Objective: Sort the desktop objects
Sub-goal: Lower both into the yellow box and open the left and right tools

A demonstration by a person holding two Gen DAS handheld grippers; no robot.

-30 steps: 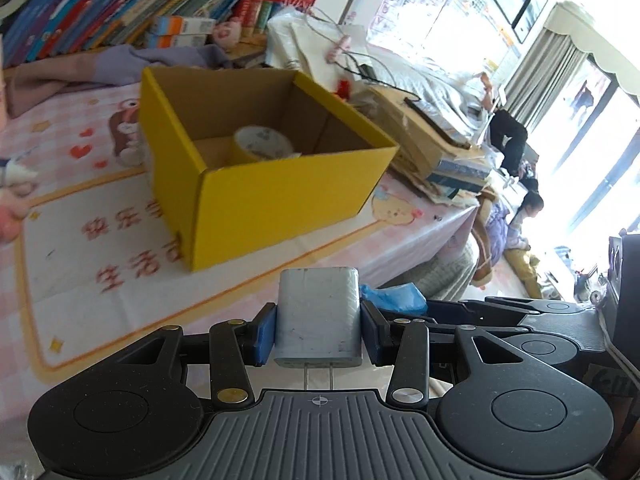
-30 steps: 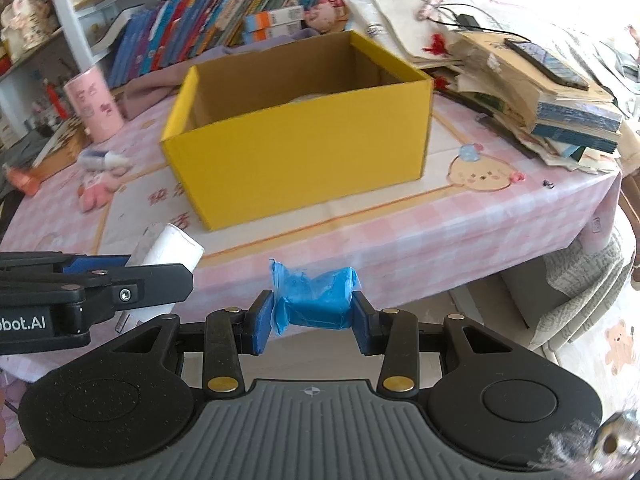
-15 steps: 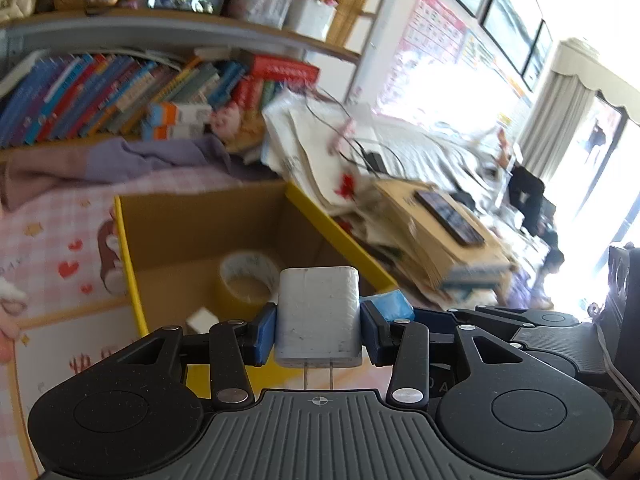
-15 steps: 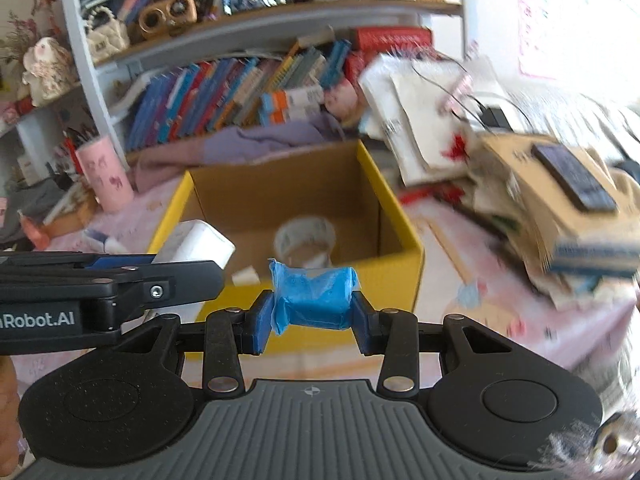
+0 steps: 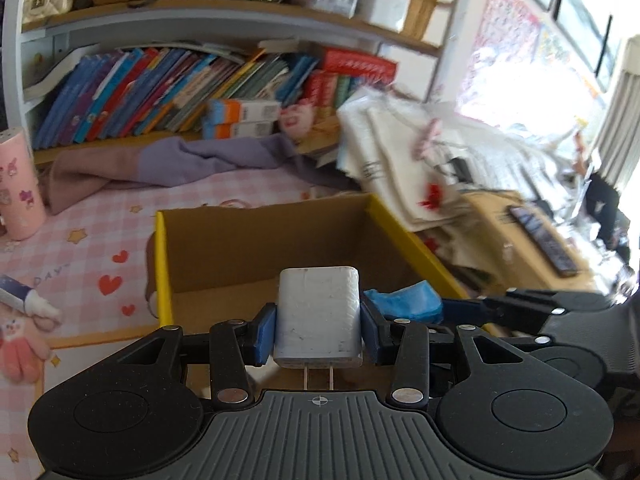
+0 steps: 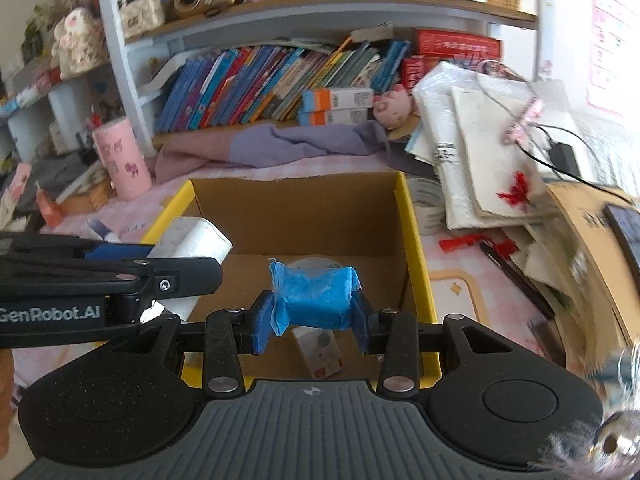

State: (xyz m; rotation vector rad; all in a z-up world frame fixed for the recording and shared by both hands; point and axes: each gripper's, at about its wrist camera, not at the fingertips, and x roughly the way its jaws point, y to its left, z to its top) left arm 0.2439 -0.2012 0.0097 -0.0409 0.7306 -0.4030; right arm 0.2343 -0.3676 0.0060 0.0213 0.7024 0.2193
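Note:
My left gripper (image 5: pixel 318 326) is shut on a white plug charger (image 5: pixel 318 312), prongs pointing back at the camera, held over the open yellow cardboard box (image 5: pixel 162 264). My right gripper (image 6: pixel 310 312) is shut on a crumpled blue packet (image 6: pixel 314 296), also over the box (image 6: pixel 416 264). The charger (image 6: pixel 192 240) and the left gripper's arm show at the left of the right wrist view; the blue packet (image 5: pixel 404 304) shows at the right of the left wrist view. Inside the box lie a tape roll, mostly hidden, and a small card (image 6: pixel 320 352).
A pink cup (image 6: pixel 122 158) stands left of the box, a purple cloth (image 6: pixel 272 146) behind it. A stack of papers and books (image 6: pixel 492 156) with a phone (image 5: pixel 540 238) lies to the right. A bookshelf (image 5: pixel 160 92) runs along the back. A pink plush toy (image 5: pixel 20 350) lies at the left.
Both grippers have moved forward and higher, from in front of the box to above its opening. Each still holds its object.

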